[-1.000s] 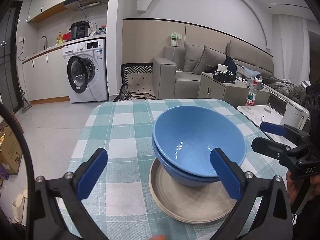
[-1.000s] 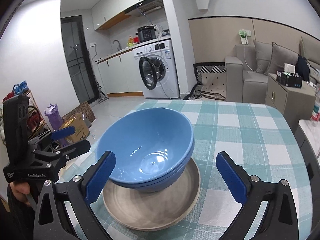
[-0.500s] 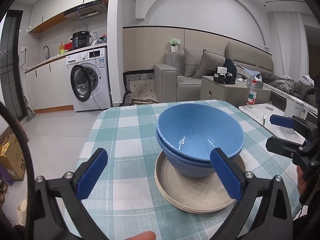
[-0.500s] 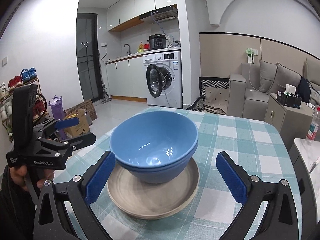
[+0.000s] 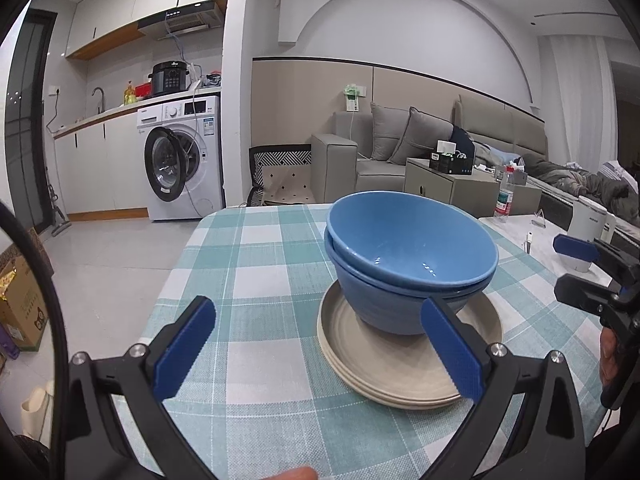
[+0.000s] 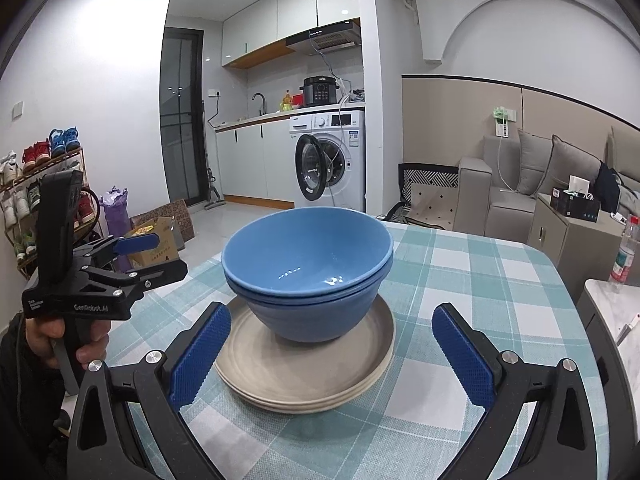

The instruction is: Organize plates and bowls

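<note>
Looking along the left gripper (image 5: 318, 344), its two blue-padded fingers stand wide apart with nothing between them, held short of the dishes. Ahead, two blue bowls (image 5: 408, 264) sit nested one inside the other on a stack of beige plates (image 5: 384, 372), all on a table with a green-and-white checked cloth (image 5: 256, 280). The gripper's right finger overlaps the near edge of the plates in this view; whether it touches them cannot be told. At the right edge the other gripper (image 5: 576, 272) shows, fingers apart and clear of the bowls. Behind stand a washing machine (image 5: 180, 160) with its door ajar and a grey sofa (image 5: 384, 152).

From the right wrist, the right gripper (image 6: 332, 354) is likewise spread open and empty, with the bowls (image 6: 308, 268) and plates (image 6: 304, 372) lying beyond its tips, roughly centred between them. The left gripper (image 6: 154, 258) is at the left, gripped by a hand (image 6: 60, 340), open, beside the table's edge and apart from the stack.
</note>
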The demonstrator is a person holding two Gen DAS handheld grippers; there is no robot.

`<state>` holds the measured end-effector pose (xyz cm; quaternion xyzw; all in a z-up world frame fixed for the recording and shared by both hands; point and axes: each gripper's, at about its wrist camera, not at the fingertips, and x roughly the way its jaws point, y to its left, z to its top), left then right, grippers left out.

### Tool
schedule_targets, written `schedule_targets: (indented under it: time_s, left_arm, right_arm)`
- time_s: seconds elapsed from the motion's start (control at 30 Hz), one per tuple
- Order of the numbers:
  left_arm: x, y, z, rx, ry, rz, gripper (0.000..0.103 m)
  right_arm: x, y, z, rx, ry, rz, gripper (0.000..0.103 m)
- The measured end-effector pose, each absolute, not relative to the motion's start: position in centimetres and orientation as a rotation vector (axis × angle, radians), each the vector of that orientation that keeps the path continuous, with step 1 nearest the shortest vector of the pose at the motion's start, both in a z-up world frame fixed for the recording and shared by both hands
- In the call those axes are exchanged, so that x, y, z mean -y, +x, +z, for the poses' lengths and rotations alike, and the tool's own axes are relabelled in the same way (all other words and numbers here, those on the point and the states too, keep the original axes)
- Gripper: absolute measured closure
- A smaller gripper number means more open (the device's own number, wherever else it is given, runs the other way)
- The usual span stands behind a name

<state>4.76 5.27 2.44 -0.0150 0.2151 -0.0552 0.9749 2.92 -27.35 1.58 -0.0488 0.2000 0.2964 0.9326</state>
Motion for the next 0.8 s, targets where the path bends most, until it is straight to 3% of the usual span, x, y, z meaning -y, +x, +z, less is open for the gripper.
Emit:
schedule_targets:
  time_s: [0.8]
  left_arm:
    - [-4.3, 3.8, 0.4, -0.374, 0.006, -0.133, 0.0]
  right_arm:
    - [28.1, 1.7, 0.2, -0.346, -0.077, 0.597, 0.0]
